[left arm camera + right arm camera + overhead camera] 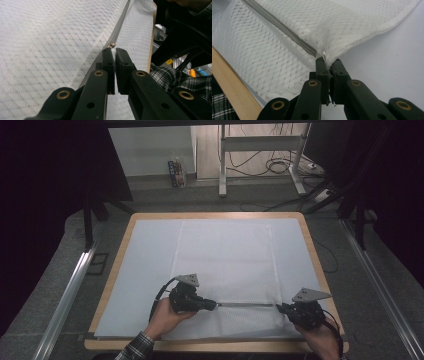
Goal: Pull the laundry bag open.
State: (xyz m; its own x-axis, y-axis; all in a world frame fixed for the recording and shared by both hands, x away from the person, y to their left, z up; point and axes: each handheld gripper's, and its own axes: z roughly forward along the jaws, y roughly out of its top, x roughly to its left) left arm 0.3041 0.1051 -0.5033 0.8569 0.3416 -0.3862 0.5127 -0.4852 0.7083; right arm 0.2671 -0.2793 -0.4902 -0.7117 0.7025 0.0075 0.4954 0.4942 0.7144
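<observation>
White mesh zip bag (227,265) lies flat on the pale sheet (145,270) covering the desk (312,250), centre of the high view, its grey zipper (245,304) running level across the lower part of the frame between the two tools. Left gripper (215,305), lower centre-left, has its fingers (108,65) pressed together on a small white tab, which I take for the zipper pull (113,55); the metal slider nub sits just beyond the tips in the left gripper view. Right gripper (279,308), lower right, has its fingers (322,71) clamped on the bag's corner (324,55) where the zipper track ends, a sliver of white fabric pinched between them in the right gripper view. Judgement: the step in hand is running the slider along the track, which way I cannot tell. To do it well, the right tool should anchor the end and keep the track taut, pulling lightly toward the right edge of the frame; the left should draw straight along the grey line, low over the cloth, without lifting or twisting, or the thin tab may slip out. Watch for mesh bunching ahead of the slider; if it puckers, ease off and re-tension before continuing
</observation>
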